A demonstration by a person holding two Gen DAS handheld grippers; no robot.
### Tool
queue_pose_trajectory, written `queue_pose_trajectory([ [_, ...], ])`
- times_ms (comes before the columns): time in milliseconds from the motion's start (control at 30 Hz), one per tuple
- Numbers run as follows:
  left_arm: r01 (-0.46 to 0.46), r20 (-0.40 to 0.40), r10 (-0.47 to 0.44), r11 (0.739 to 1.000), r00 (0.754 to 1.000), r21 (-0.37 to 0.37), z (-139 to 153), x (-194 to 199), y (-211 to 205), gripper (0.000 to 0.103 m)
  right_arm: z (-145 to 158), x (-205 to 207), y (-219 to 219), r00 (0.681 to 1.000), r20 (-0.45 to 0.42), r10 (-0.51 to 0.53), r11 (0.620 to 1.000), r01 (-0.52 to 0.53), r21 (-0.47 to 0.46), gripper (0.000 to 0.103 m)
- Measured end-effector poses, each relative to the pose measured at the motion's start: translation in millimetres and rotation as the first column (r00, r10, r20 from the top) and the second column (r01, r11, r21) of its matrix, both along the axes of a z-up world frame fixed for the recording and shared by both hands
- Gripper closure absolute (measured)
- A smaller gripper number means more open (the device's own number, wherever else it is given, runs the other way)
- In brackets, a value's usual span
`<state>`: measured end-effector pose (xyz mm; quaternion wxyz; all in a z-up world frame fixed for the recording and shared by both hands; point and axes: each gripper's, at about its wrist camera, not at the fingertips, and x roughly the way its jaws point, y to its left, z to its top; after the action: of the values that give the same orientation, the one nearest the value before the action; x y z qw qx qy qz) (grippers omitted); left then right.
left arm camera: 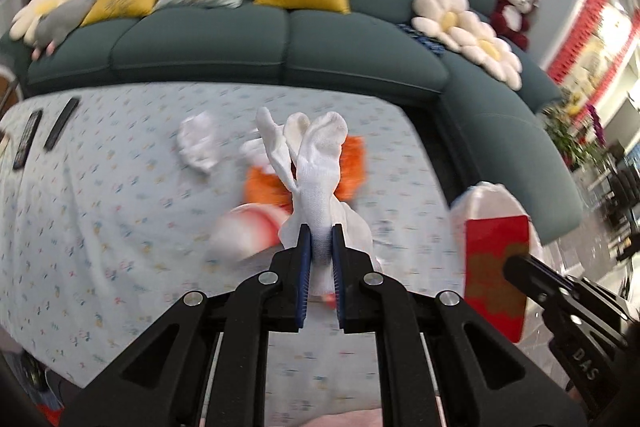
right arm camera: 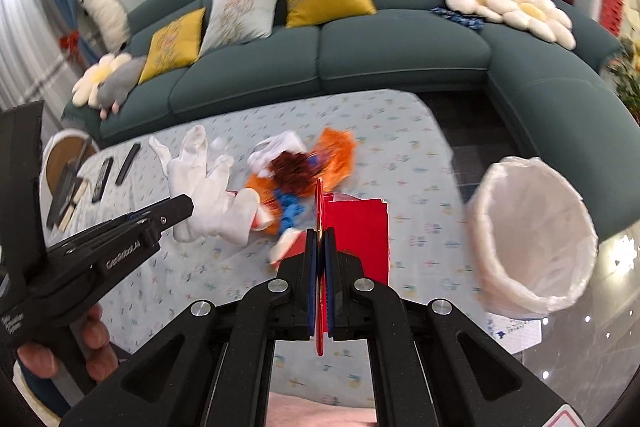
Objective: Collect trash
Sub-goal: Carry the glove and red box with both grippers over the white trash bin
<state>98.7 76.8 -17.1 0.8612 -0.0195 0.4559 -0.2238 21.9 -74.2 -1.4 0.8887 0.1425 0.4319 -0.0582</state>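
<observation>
My left gripper [left arm camera: 320,235] is shut on a white glove [left arm camera: 316,155] and holds it above the table; the glove also shows in the right wrist view [right arm camera: 200,183]. My right gripper [right arm camera: 320,235] is shut on a flat red envelope [right arm camera: 319,211], seen edge-on; it shows face-on in the left wrist view [left arm camera: 496,267]. A second red packet [right arm camera: 356,231] lies on the table behind it. An orange wrapper pile [right arm camera: 332,155] and a crumpled white tissue [left arm camera: 198,143] lie on the table. A white-lined trash bin [right arm camera: 532,235] stands right of the table.
The table has a light blue floral cloth [left arm camera: 100,207]. Two black remotes [left arm camera: 40,133] lie at its left end. A teal sofa [left arm camera: 240,39] with cushions and plush toys curves behind and to the right. A round stool [right arm camera: 66,155] stands at far left.
</observation>
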Motion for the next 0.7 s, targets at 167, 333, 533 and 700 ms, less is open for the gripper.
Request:
queue_pose_trajectory([
  [167,0.085,0.024,-0.085,0.996,0.996,0.001,16.0,-21.0,-46.8,0.093,5.1,-19.7,-37.6,0.998,0.016,-0.058,0.998,0.058,-0.003,0.1],
  [333,0.166,0.037,-0.166,0.986,0.985,0.008,23.0,-36.2,-93.7,0.093,1.7,-35.2,-75.4,0.993,0.019,-0.12,0.993,0.12,0.001,0.1],
  [533,0.242,0.025,-0.242,0.97,0.97,0.007,17.8,-43.2,-138.7,0.093,-10.7,-48.6,-123.6,0.979,0.007,-0.204,0.979,0.204,0.008,0.1],
  [700,0.295,0.008,-0.295,0.956,0.956,-0.003,9.1,-48.9,-173.5,0.093,-24.7,-58.5,-159.7,0.964,-0.013,-0.264,0.964,0.264,0.005,0.1],
])
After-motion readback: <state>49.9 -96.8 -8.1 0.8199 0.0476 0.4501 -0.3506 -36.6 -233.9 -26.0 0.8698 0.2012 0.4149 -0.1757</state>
